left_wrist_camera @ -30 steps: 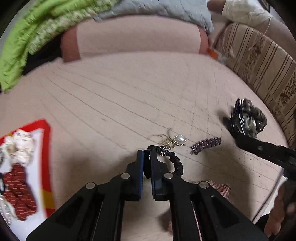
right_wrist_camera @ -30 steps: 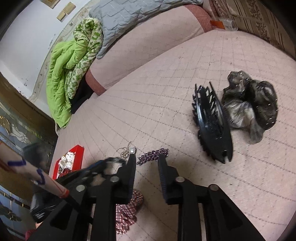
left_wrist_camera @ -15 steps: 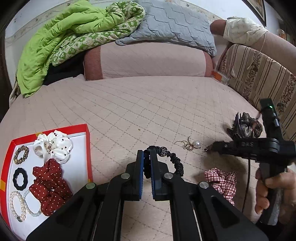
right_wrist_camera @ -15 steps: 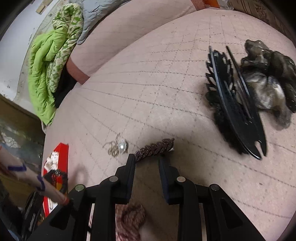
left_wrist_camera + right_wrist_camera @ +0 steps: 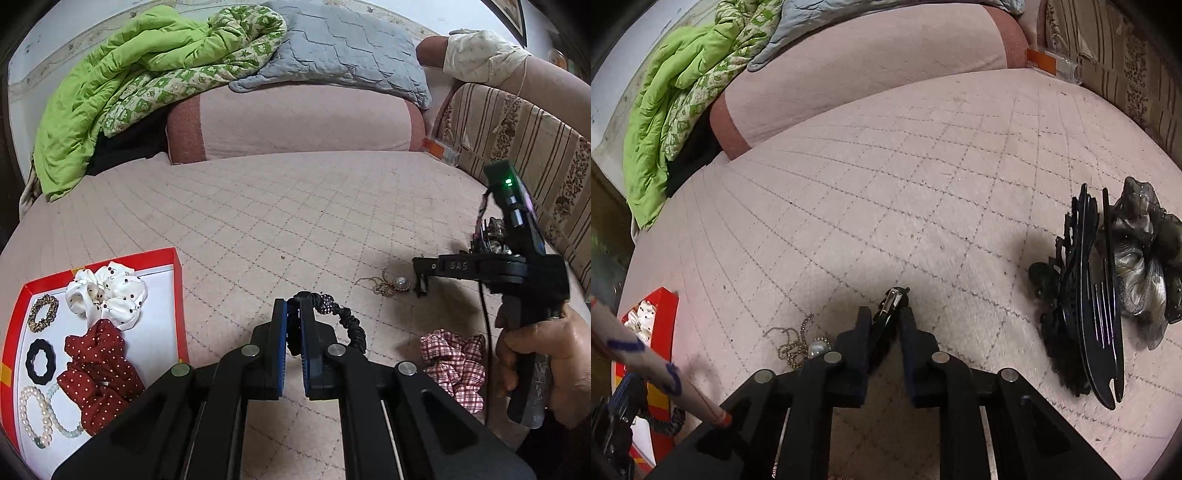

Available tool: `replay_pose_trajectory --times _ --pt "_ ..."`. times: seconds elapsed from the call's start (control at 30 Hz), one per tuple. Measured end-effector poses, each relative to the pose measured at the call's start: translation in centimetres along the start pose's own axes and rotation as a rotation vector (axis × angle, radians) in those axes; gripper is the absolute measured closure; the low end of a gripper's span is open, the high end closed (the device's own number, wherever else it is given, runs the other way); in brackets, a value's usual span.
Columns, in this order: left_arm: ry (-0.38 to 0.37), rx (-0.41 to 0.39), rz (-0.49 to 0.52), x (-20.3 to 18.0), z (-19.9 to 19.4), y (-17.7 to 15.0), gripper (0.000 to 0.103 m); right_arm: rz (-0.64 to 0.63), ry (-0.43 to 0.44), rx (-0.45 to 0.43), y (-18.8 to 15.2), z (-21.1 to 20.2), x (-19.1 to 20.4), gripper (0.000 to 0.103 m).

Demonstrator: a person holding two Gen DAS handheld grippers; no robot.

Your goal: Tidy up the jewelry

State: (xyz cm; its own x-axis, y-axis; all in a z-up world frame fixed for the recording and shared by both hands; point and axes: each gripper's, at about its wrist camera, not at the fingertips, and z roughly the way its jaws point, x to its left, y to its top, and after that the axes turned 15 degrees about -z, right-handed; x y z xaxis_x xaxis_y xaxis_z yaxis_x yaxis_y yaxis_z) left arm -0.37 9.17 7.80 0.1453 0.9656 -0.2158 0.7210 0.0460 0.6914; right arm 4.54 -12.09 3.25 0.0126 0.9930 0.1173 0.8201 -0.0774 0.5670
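L gripper (image 5: 293,325) is clamped on a black hair tie (image 5: 341,321), held above the pink bed (image 5: 295,206). To its left sits a red tray (image 5: 177,280) w/ scrunchies, beads & a pearl bracelet inside. R gripper (image 5: 882,325) pinches a small dark clip (image 5: 892,301) low over the bed, just beside a gold chain w/ pearl (image 5: 801,341). A checked scrunchie (image 5: 452,363) lies nearby. Farther right: black claw clip (image 5: 1086,314) touching a grey scrunchie (image 5: 1145,266).

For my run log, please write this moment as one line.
left gripper: shut on black hair tie | right gripper: shut on dark beaded clip | red tray: partly filled | pearl necklace: on bed
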Motion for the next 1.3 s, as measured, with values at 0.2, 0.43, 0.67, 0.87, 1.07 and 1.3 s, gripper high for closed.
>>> replay_pose_trajectory --times 0.2,0.43,0.67,0.87,1.07,1.3 --pt "0.011 -0.003 0.008 0.0 0.0 -0.1 0.097 0.037 0.074 -0.042 -0.1 -0.9 -0.4 0.091" --pt "0.024 -0.009 0.015 -0.1 -0.1 -0.2 0.097 0.016 0.143 -0.127 0.0 -3.1 0.9 0.091" --pt "0.030 -0.023 0.013 -0.1 -0.7 -0.1 0.097 -0.058 0.212 -0.218 -0.2 -5.3 3.5 0.090" --pt "0.036 -0.050 0.004 0.2 -2.1 0.1 0.097 -0.110 0.245 -0.260 -0.7 -6.4 5.7 0.090" --pt "0.043 -0.066 -0.006 0.9 -3.6 0.0 0.097 -0.148 0.268 -0.285 -1.5 -7.5 7.2 0.090" --pt "0.052 -0.097 -0.027 2.2 -6.1 -0.3 0.097 -0.190 0.294 -0.276 -3.4 -8.2 9.2 0.090"
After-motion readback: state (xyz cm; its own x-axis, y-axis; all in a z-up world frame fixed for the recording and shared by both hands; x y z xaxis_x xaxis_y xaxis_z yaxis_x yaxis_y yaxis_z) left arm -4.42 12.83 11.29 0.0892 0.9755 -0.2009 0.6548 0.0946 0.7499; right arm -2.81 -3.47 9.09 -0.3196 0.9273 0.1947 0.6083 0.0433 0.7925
